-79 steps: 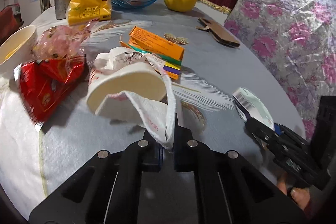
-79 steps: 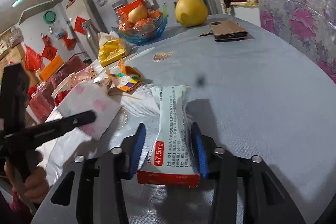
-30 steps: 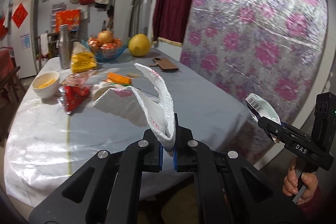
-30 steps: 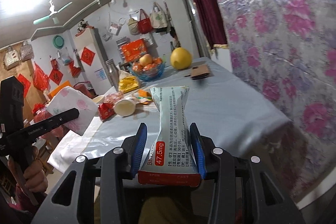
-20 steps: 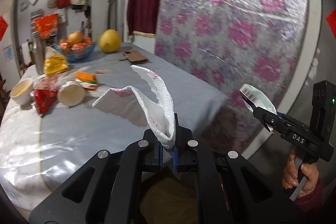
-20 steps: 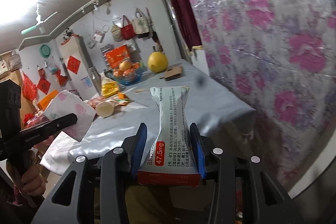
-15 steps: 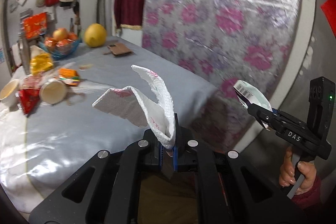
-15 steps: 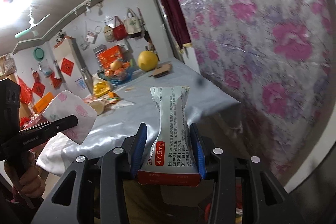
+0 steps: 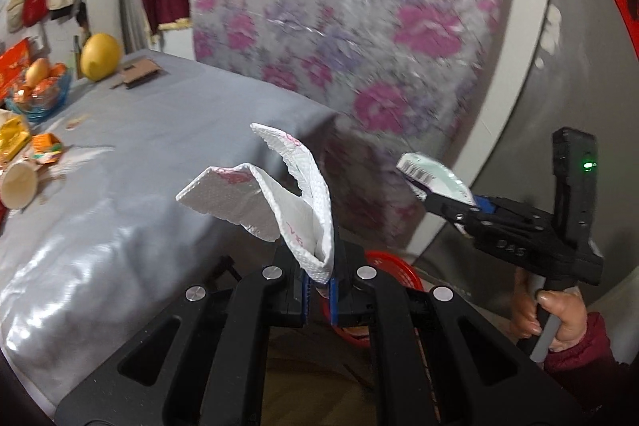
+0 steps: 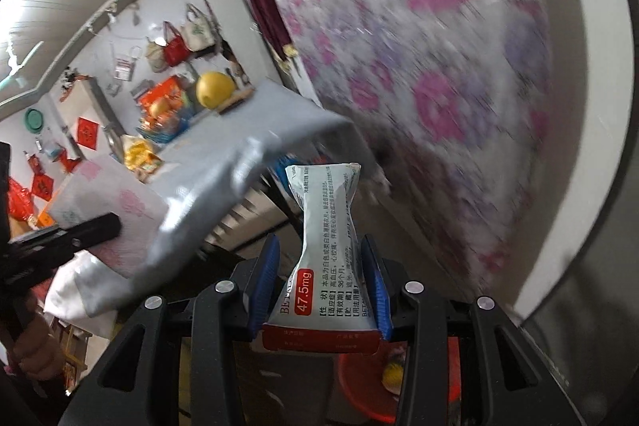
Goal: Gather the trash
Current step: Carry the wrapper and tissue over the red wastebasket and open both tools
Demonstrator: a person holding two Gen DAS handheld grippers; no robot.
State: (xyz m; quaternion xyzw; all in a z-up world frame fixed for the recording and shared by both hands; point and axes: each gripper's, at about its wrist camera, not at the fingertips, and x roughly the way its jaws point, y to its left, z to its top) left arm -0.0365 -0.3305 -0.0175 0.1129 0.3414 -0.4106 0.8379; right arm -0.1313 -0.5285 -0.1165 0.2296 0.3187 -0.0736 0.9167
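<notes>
Both grippers hung past the table's edge, trash in hand.
Left gripper (image 9: 318, 292) pinched a paper napkin (image 9: 279, 202); right gripper (image 10: 319, 286) squeezed a medicine box (image 10: 329, 254) above the red bin (image 10: 359, 386), beyond the table (image 9: 159, 130) corner.

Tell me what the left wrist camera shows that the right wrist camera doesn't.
Only the left wrist view shows the paper cup lying on the table and the right hand gripping its handle. Only the right wrist view shows the medicine packet's printed face and something yellow inside the red bin. Both show the left gripper shut on the white napkin, the right gripper shut on the packet, and the yellow pomelo.
</notes>
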